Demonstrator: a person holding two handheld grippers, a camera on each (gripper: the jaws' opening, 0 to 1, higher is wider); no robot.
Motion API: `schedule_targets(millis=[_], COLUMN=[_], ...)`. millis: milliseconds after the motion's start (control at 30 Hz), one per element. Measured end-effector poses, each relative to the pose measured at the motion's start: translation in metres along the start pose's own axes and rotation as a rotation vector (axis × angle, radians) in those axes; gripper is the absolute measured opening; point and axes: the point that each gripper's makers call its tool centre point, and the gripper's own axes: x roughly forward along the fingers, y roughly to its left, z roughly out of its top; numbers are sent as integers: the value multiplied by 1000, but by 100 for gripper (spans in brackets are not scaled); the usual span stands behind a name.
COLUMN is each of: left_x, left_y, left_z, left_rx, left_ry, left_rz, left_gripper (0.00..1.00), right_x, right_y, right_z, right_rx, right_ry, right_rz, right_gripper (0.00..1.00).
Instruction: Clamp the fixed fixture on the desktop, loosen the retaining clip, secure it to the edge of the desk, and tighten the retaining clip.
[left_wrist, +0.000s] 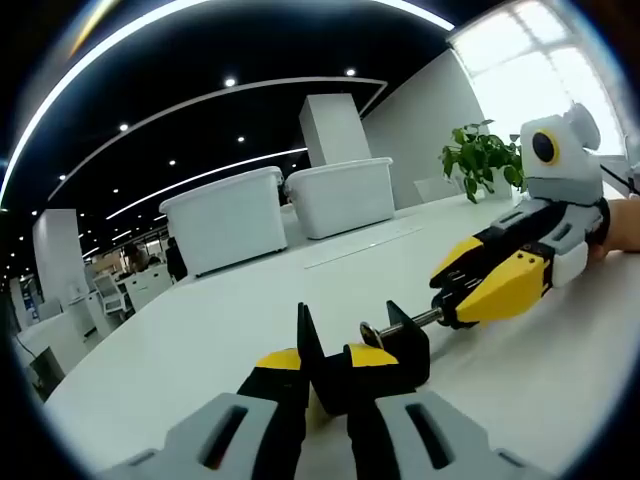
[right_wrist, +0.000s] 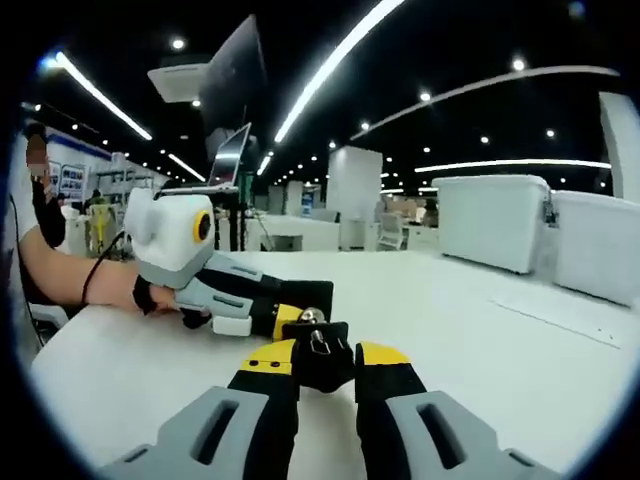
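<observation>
A black C-shaped clamp fixture (left_wrist: 398, 352) rests on the white table (left_wrist: 180, 340), with my left gripper (left_wrist: 325, 378) shut on its body. Its metal screw (left_wrist: 408, 324) points right, toward my right gripper (left_wrist: 452, 302), whose yellow and black jaws are closed over the screw's end. In the right gripper view, my right gripper (right_wrist: 320, 362) is shut on the black screw knob (right_wrist: 318, 346). Just behind the knob, the left gripper (right_wrist: 285, 318) reaches in from the left and holds the fixture.
Two white lidded bins (left_wrist: 228, 215) (left_wrist: 345, 195) stand at the back of the table, with a potted plant (left_wrist: 482, 155) to their right. A person's forearm (right_wrist: 70, 272) lies at the table edge. Behind it, a laptop (right_wrist: 228, 155) sits on a stand.
</observation>
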Motion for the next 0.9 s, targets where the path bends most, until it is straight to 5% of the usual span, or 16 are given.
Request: schedule_targets(millis=[367, 533, 633, 767, 900], left_x=[0, -1, -2, -3, -4], left_y=[1, 1, 0, 0, 0], left_z=[0, 0, 0, -1, -1], left_rx=[0, 1, 3, 3, 2], left_ry=[1, 0, 0, 0, 1], left_rz=[6, 7, 7, 7, 7], left_gripper=[14, 14, 14, 14, 14], right_x=[4, -1, -7, -4, -3], right_y=[5, 6, 2, -10, -7], right_z=[2, 9, 24, 3, 1], right_rx=[-291, -99, 13, 114, 167], right_ry=[10, -17, -106, -15, -15], right_rz=[-31, -19, -34, -42, -26], right_gripper=[19, 22, 27, 27, 26])
